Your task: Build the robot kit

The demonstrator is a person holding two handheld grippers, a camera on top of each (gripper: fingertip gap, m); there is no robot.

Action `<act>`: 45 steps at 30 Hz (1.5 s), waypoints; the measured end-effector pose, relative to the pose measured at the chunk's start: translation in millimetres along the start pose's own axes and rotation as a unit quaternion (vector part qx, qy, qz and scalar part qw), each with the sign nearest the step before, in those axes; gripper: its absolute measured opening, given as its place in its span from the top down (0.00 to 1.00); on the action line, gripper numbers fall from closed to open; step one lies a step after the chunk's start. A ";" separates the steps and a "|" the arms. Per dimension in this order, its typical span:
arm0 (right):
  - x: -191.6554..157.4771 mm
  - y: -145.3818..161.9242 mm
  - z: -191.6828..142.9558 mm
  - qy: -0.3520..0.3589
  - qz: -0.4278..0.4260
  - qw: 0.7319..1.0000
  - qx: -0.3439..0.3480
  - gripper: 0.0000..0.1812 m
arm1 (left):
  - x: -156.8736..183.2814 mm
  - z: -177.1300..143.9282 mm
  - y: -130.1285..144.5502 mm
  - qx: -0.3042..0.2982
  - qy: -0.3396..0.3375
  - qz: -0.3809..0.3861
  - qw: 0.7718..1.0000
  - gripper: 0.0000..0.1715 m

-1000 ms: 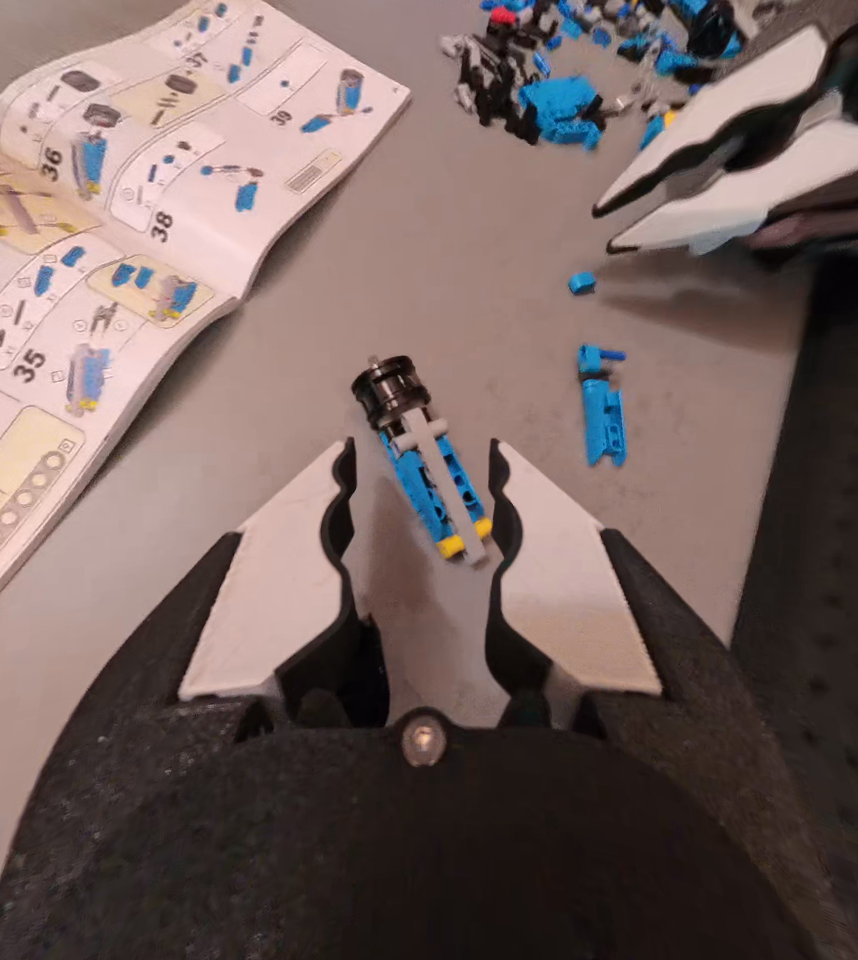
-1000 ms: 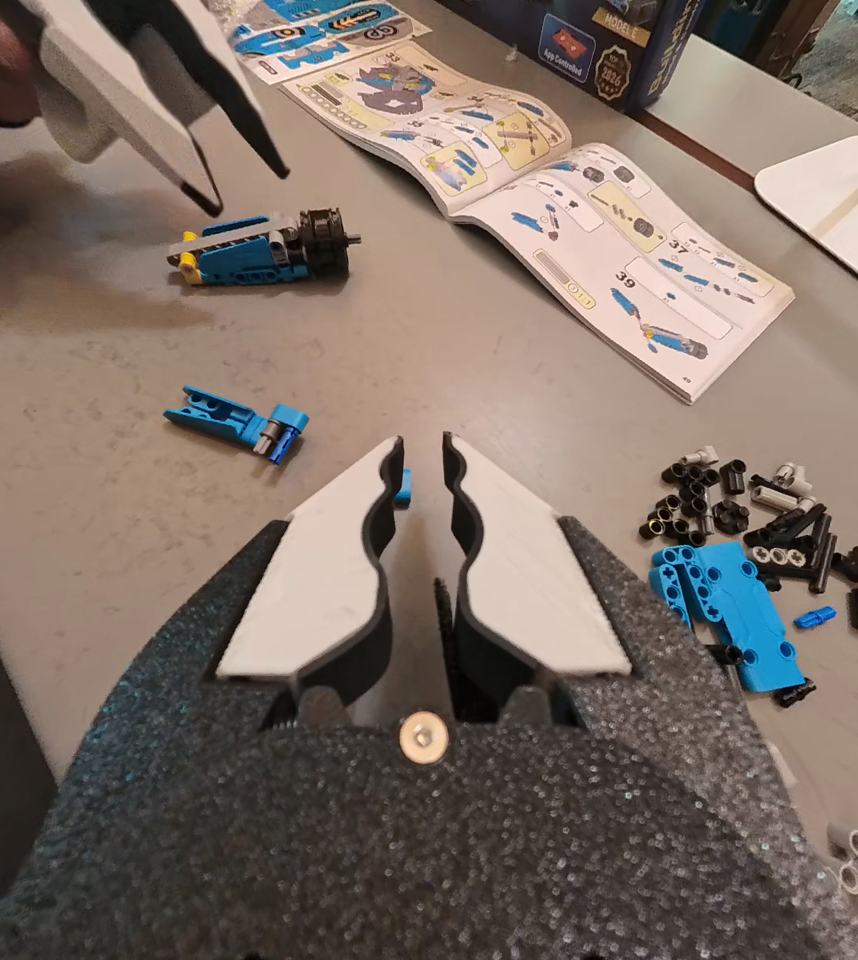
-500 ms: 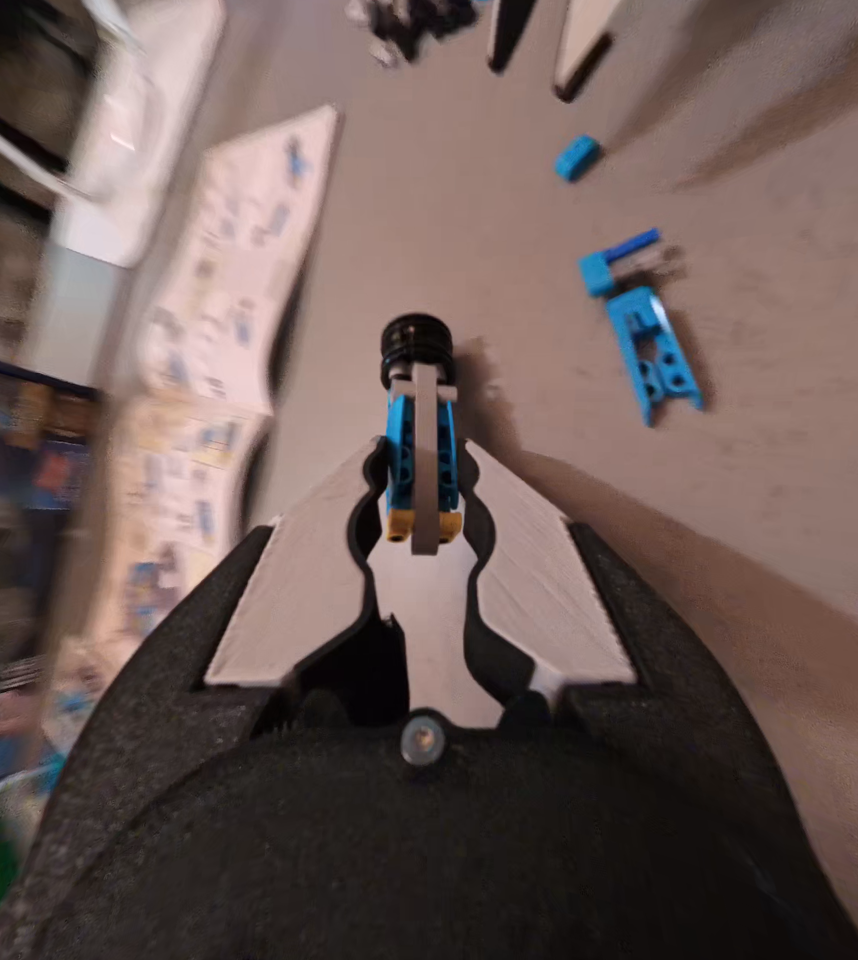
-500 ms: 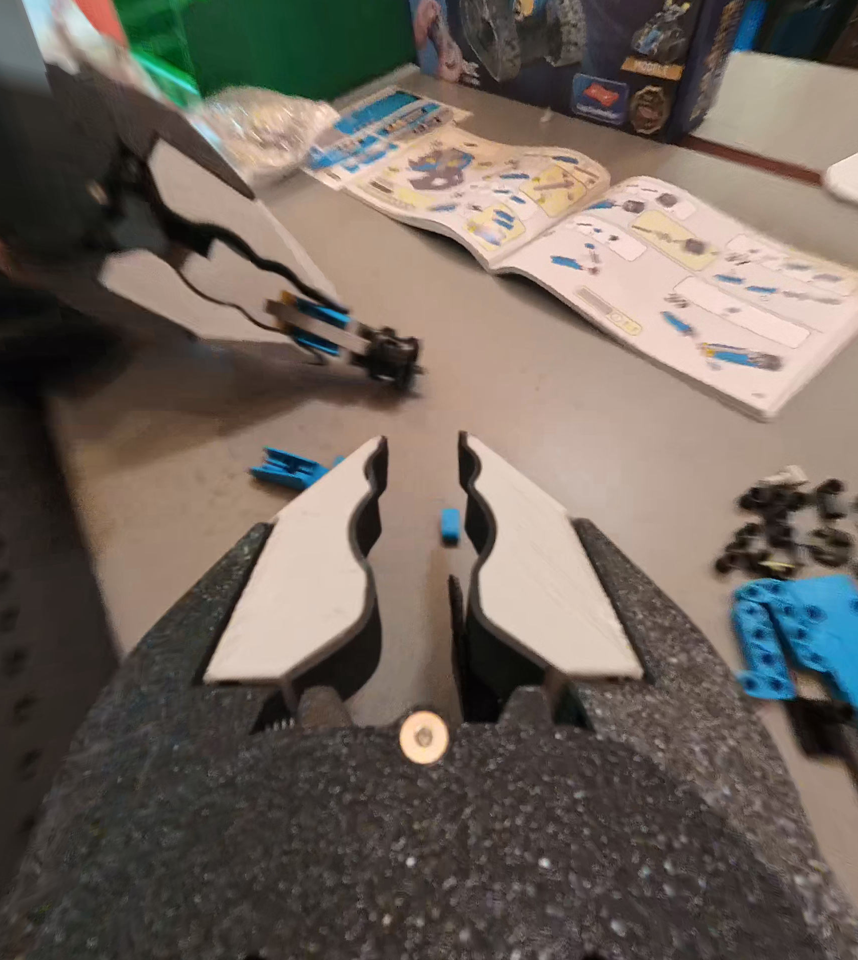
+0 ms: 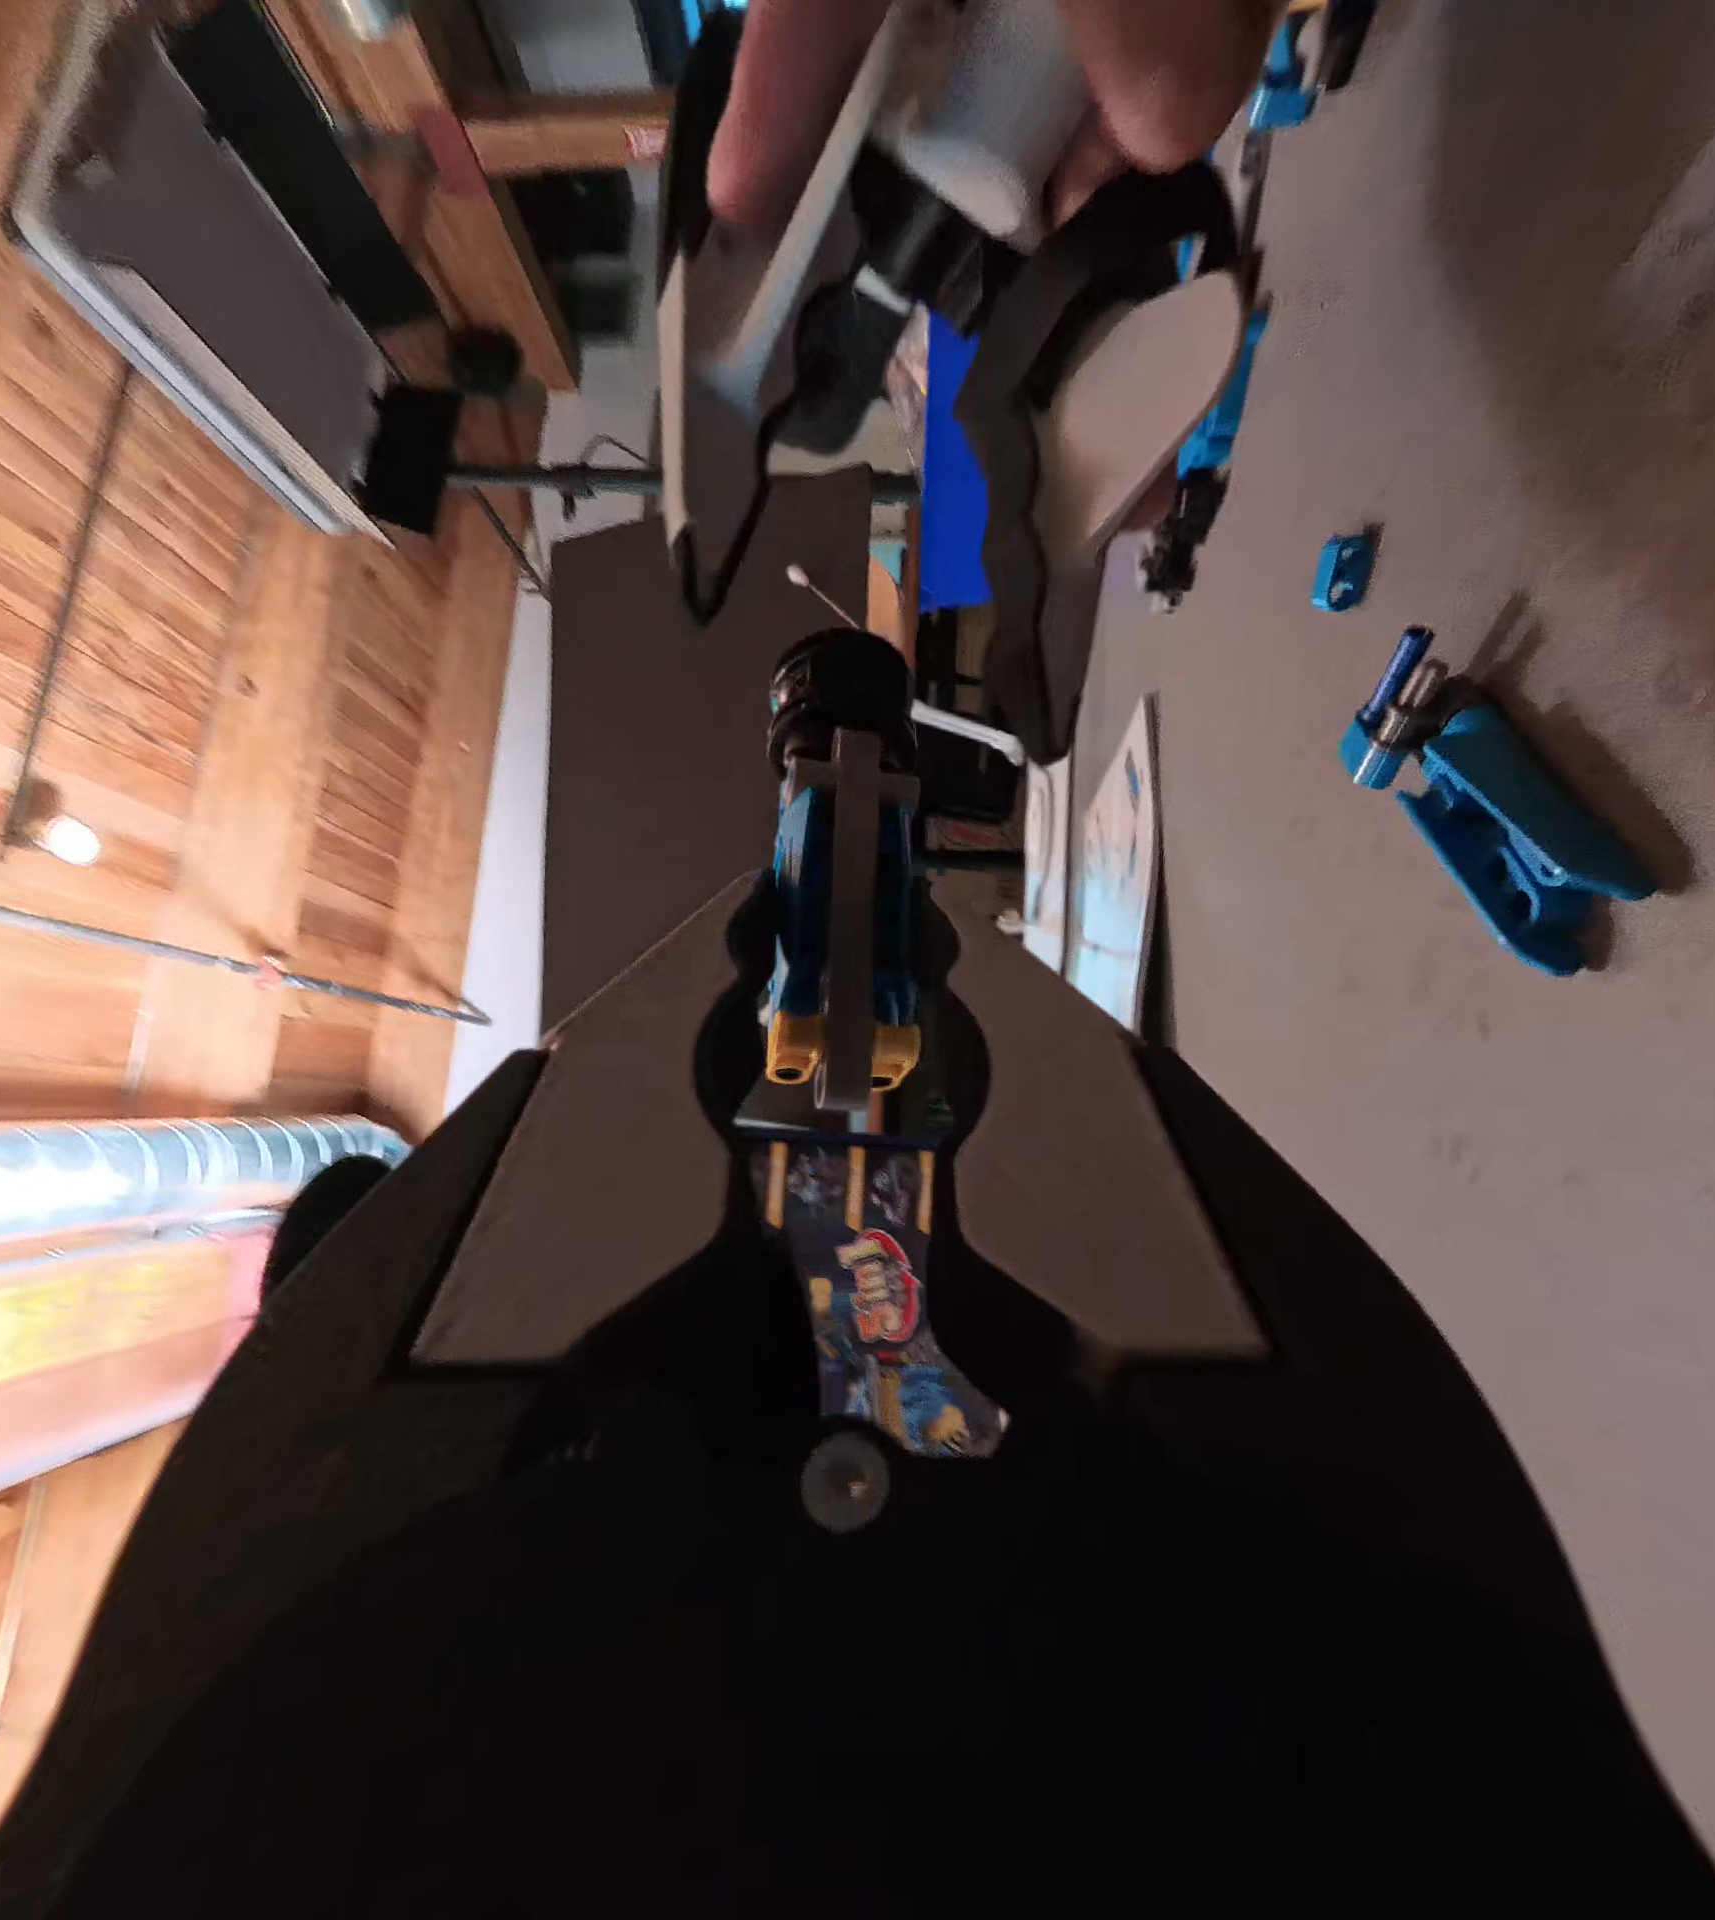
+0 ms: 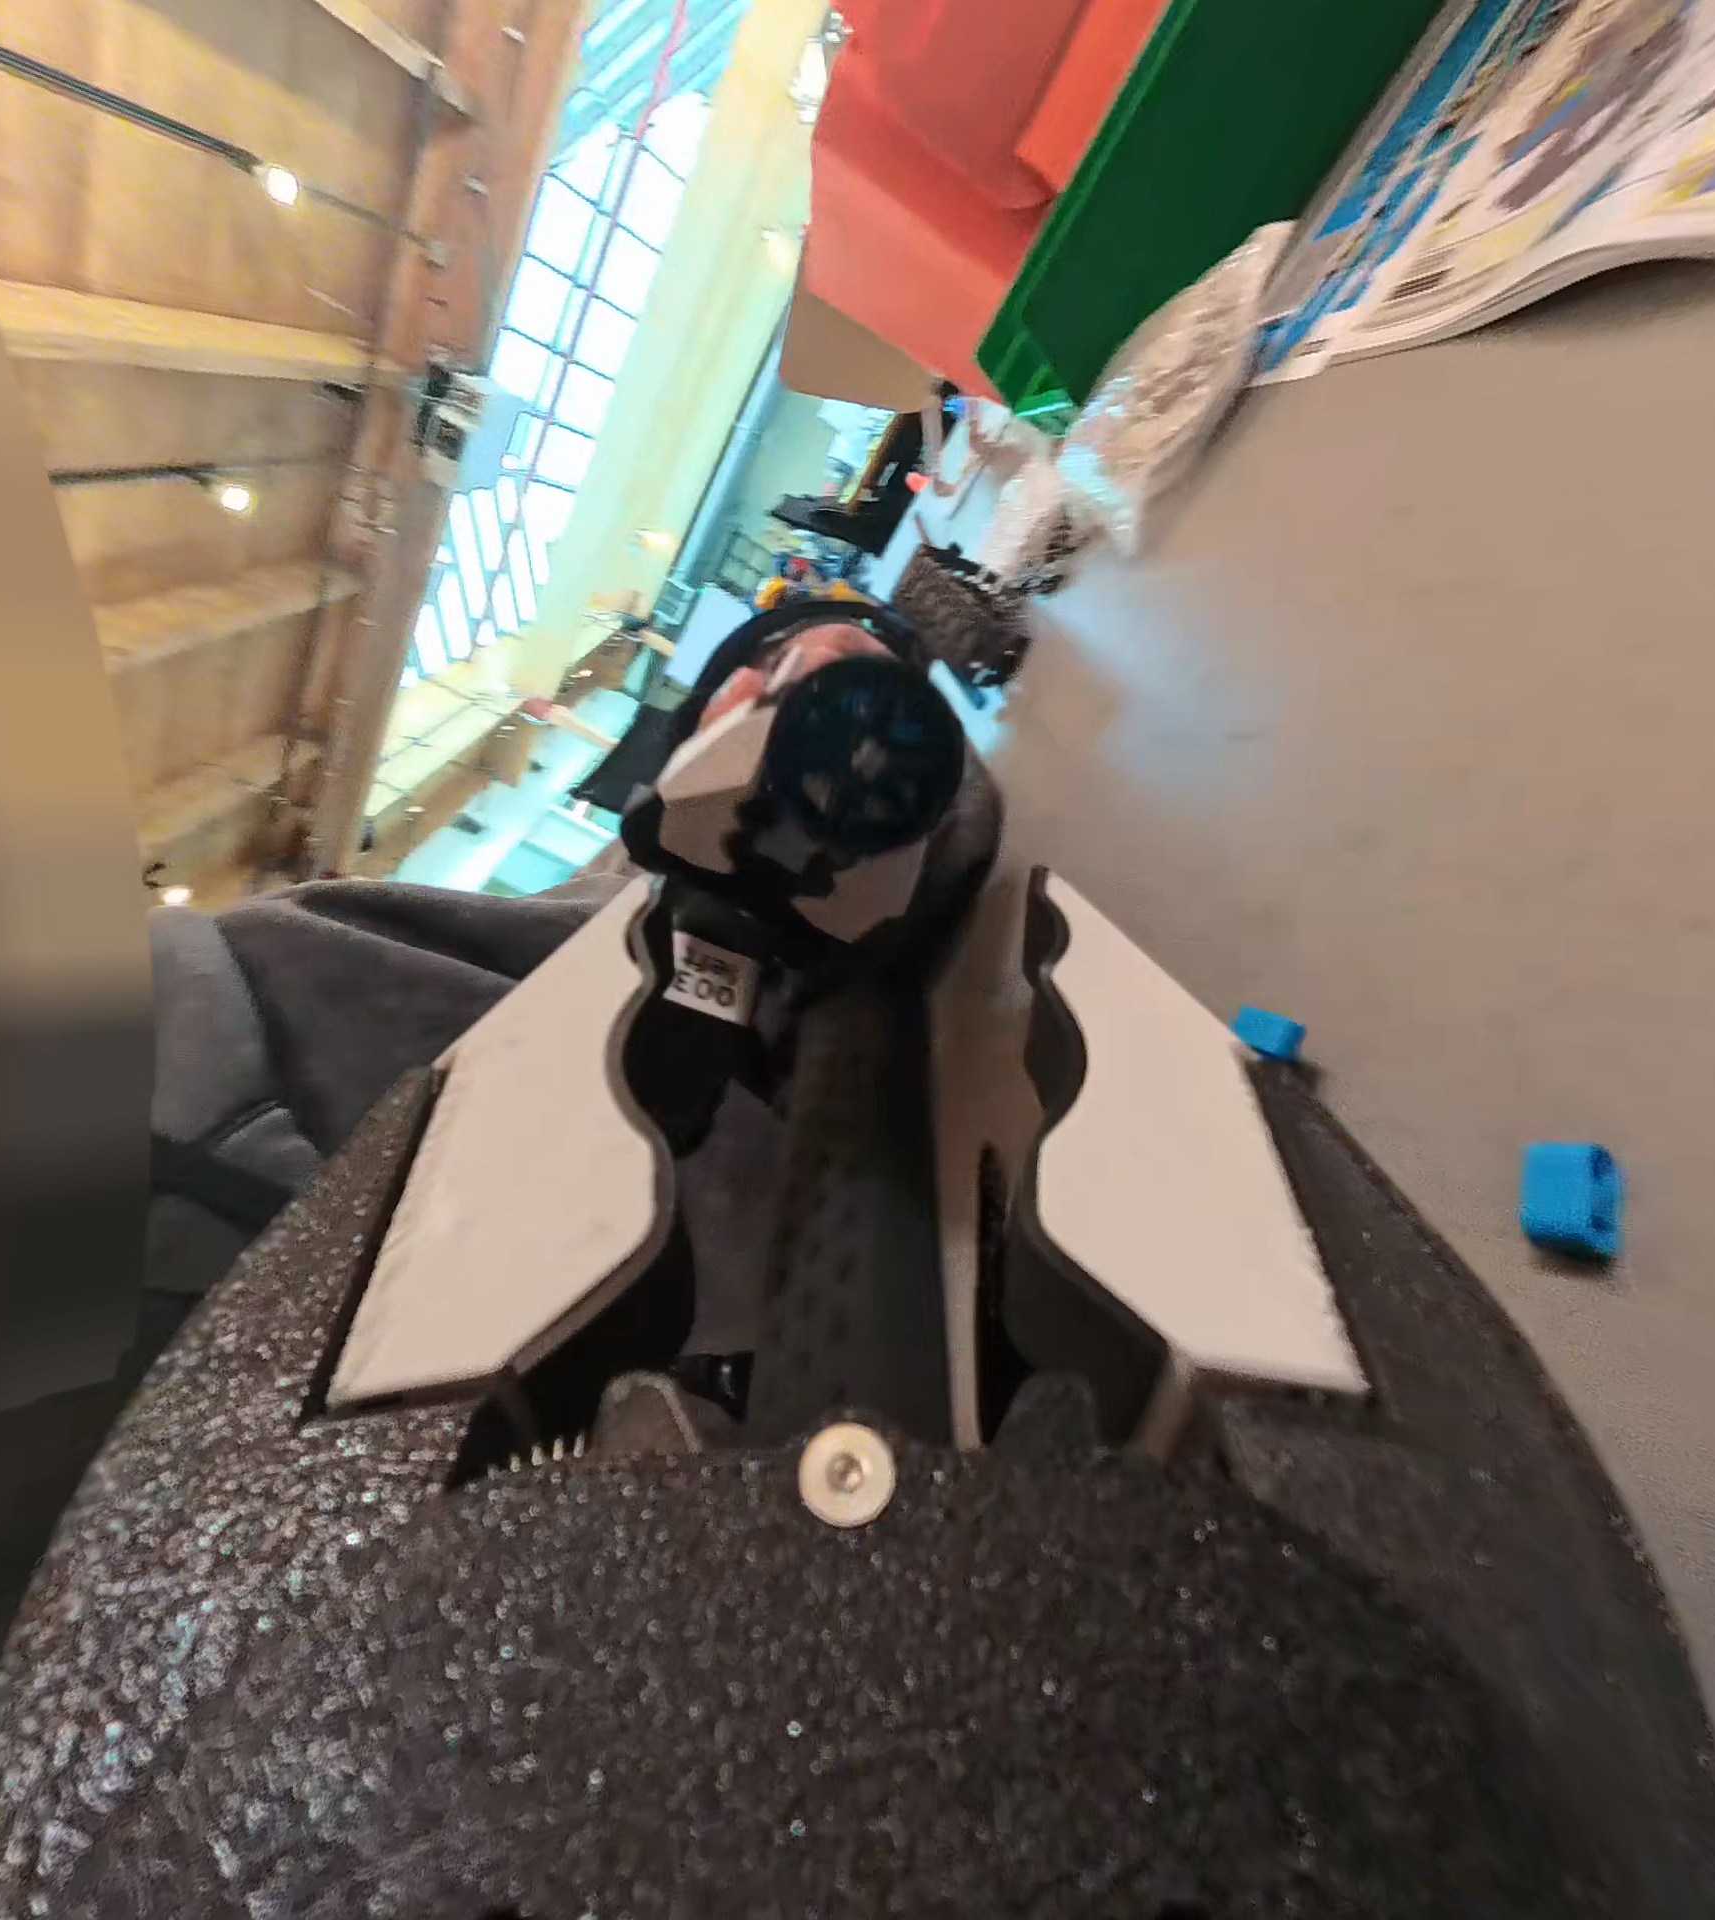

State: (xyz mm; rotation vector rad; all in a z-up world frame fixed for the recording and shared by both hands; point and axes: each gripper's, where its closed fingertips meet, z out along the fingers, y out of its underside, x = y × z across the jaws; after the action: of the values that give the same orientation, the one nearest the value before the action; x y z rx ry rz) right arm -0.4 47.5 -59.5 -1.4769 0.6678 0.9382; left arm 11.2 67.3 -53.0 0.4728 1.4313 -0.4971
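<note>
My left gripper [image 5: 845, 904] is shut on a small brick assembly [image 5: 848, 935] of blue beams, a grey beam and yellow ends, with a black wheel [image 5: 837, 686] at its far end. It holds the assembly in the air, off the grey table [image 5: 1455, 1247]. My right gripper [image 6: 837, 888] is open and empty, and points straight at the wheel [image 6: 868, 753], its fingertips just short of it. The right gripper's fingers [image 5: 718, 436] stand on either side just beyond the wheel in the left wrist view. The left gripper's fingers [image 6: 713, 790] face the right wrist camera.
A blue bracket with a pin [image 5: 1487, 821] and a small blue piece [image 5: 1341, 571] lie on the table. Two small blue pieces [image 6: 1570, 1200] [image 6: 1268, 1034] lie beside the right gripper. An open instruction booklet [image 6: 1611, 156] lies farther off. A person's hand [image 5: 1123, 73] holds the right gripper.
My left gripper shut on the assembly, lifted it off the table and rolled sideways. My right gripper opened wider and swung round to face the wheel end.
</note>
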 end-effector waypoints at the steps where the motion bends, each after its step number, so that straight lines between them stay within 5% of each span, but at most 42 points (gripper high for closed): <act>1: -4.0 -0.6 0.5 -0.012 0.005 1.000 0.002 0.64 | 0.1 -0.7 -4.4 0.006 -0.005 0.013 1.000 0.86; 7: -0.8 -0.8 -5.1 0.004 -0.007 1.000 0.013 0.82 | 6.9 -3.0 -19.3 0.028 -0.007 0.044 0.999 0.86; 13: 14.3 -14.5 -19.7 0.067 -0.055 0.995 0.044 0.82 | 6.4 1.1 -3.0 0.026 0.070 -0.181 0.981 0.77; 16: 20.9 -29.4 -35.5 0.085 -0.052 0.992 0.082 0.82 | 1.8 1.8 5.3 0.040 0.121 -0.338 0.933 0.77; 19: 29.2 -44.0 -44.7 0.111 -0.055 0.987 0.106 0.83 | 15.8 5.9 12.8 0.032 0.208 -0.488 0.847 0.77; 22: 22.9 -56.2 -37.8 0.090 -0.047 0.989 0.103 0.82 | 13.1 9.4 25.3 0.032 0.217 -0.573 0.790 0.77; 26: 13.1 -59.1 -10.9 0.087 -0.074 0.993 0.033 0.82 | 6.6 9.1 35.2 0.030 0.197 -0.570 0.797 0.76; 31: 50.3 -65.0 -4.7 0.197 -0.176 0.964 -0.027 0.82 | 28.7 12.2 52.1 -0.035 0.215 -0.530 0.819 0.79; 34: 94.1 -55.9 -17.5 0.300 -0.228 0.924 -0.066 0.82 | 40.8 13.2 59.1 -0.059 0.240 -0.557 0.793 0.81; 38: 105.0 -50.4 -30.3 0.359 -0.298 0.880 -0.086 0.82 | 43.9 13.4 56.1 -0.060 0.272 -0.622 0.732 0.82; 45: 108.3 -16.5 -14.7 0.309 -0.283 0.894 -0.160 0.82 | 47.4 13.6 66.7 -0.072 0.285 -0.685 0.667 0.82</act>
State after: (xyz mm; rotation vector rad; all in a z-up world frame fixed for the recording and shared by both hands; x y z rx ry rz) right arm 71.2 47.5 -143.8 -2.1442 0.4840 0.1051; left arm 64.8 111.4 -98.3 -0.8218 2.2725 -1.5039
